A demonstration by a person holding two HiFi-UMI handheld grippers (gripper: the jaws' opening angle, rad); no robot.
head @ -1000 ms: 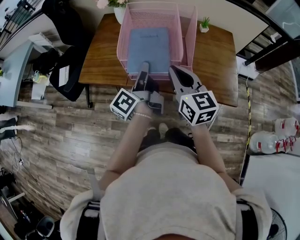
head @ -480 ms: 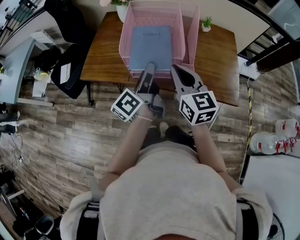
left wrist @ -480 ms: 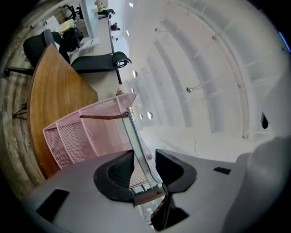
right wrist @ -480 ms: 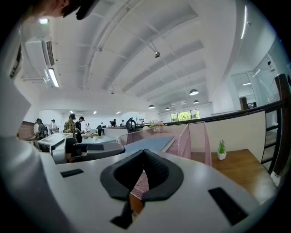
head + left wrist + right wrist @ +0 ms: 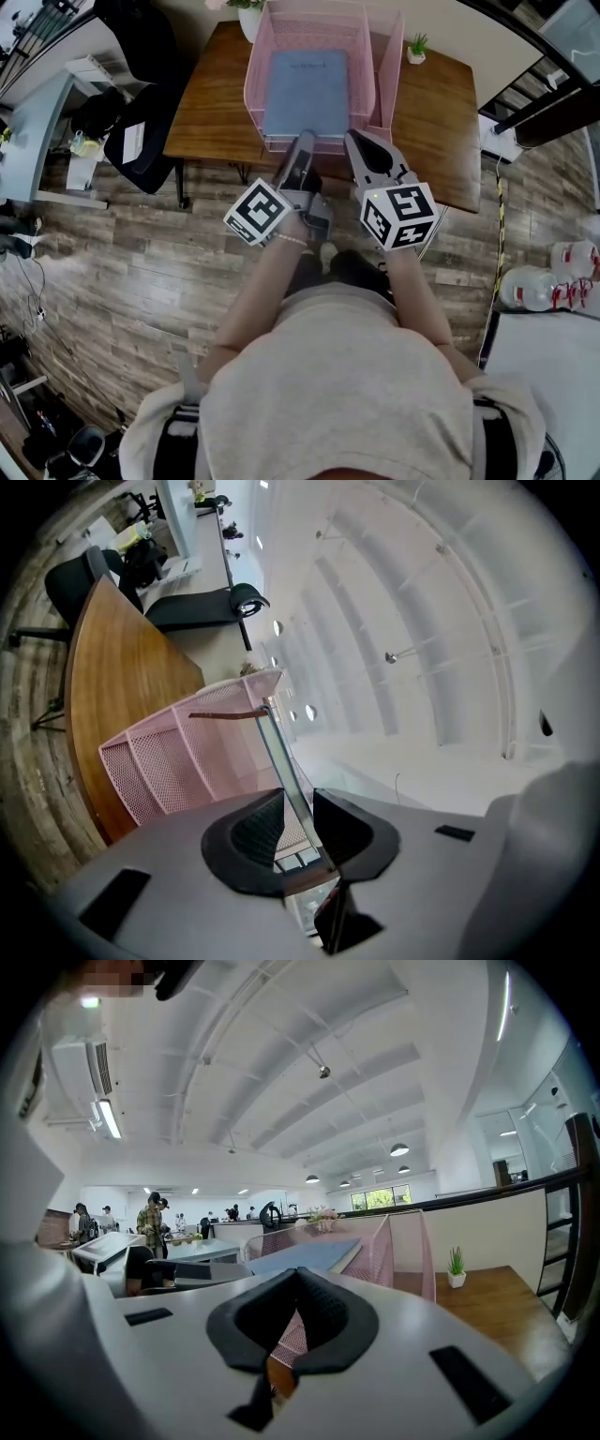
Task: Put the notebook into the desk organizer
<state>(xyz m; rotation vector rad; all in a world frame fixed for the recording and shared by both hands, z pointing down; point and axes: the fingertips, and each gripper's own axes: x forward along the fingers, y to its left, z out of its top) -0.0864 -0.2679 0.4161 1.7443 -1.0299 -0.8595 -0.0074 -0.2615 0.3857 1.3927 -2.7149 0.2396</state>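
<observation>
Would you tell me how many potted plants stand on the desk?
2: a small green plant at the desk's far right corner, and a flowering plant behind the organizer's left side. The organizer may hide more.

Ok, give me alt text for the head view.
Seen from above, a blue notebook lies flat in a pink mesh desk organizer on a wooden desk. The left gripper, whose jaws have just been closing, has the notebook's near edge between them; the right gripper is beside it, shut and empty.

Wooden desk (image 5: 206, 112) bears pink organizer (image 5: 255, 94), small plant (image 5: 416, 47).
</observation>
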